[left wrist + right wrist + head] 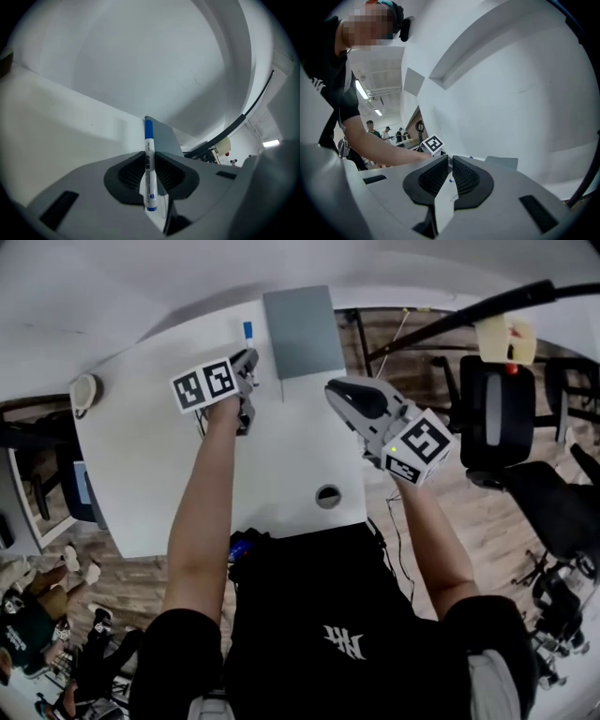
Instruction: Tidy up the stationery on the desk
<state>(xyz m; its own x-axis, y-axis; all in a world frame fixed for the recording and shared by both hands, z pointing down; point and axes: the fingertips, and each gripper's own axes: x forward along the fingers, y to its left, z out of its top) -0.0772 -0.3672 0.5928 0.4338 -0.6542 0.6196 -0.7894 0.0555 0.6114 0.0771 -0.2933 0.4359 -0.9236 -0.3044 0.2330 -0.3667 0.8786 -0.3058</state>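
The left gripper pinches one blue-capped whiteboard marker between partly spread jaws, held above the white desk with its cap toward the single grey notebook at the far edge. The right gripper — jaws pressed almost together, empty — hovers at the desk's right edge, near the notebook. One round cable grommet sits nearer the person.

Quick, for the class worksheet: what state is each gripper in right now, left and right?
Left gripper: closed on a blue-capped marker.
Right gripper: closed, with nothing between its jaws.
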